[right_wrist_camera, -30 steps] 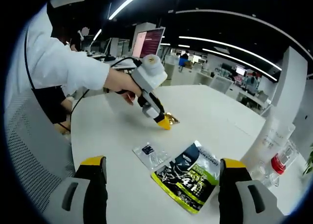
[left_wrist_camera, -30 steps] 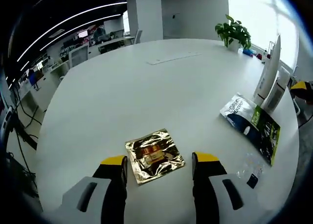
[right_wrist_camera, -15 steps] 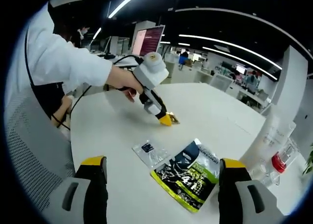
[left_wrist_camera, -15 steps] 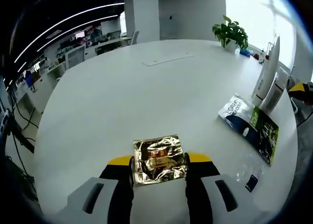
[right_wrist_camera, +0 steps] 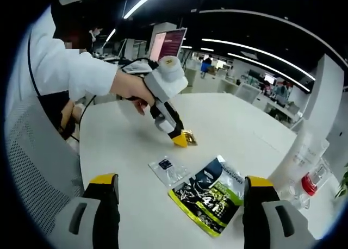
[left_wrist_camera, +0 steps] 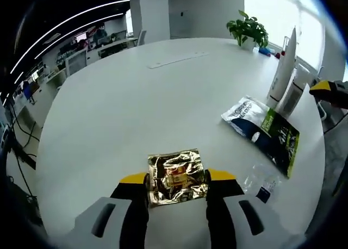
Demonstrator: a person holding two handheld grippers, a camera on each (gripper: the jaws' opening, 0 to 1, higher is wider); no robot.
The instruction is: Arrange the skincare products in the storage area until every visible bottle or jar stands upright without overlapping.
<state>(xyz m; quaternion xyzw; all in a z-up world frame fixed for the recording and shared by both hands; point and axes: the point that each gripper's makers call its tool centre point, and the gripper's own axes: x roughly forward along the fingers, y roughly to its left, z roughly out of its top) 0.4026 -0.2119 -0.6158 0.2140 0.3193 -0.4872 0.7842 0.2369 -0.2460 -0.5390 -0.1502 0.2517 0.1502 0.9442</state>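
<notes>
The left gripper [left_wrist_camera: 176, 179] was clamped on a gold foil sachet [left_wrist_camera: 177, 176], its two yellow-tipped jaws pressing the packet's side edges at the 6 o'clock position of the left gripper view, low over the white table [left_wrist_camera: 136, 91]. From the right gripper view the same tool [right_wrist_camera: 180, 139] pointed down at the sachet [right_wrist_camera: 188, 136], at about 12 o'clock from the right gripper [right_wrist_camera: 182, 186], whose jaws stood wide apart and empty. A green-and-black pouch [right_wrist_camera: 209, 194] lay between those jaws, nearer the right hand than the left, beside a small clear packet [right_wrist_camera: 168, 169]. Upright white bottles [left_wrist_camera: 284, 69] stood at 2 o'clock in the left gripper view, well apart from the held sachet.
</notes>
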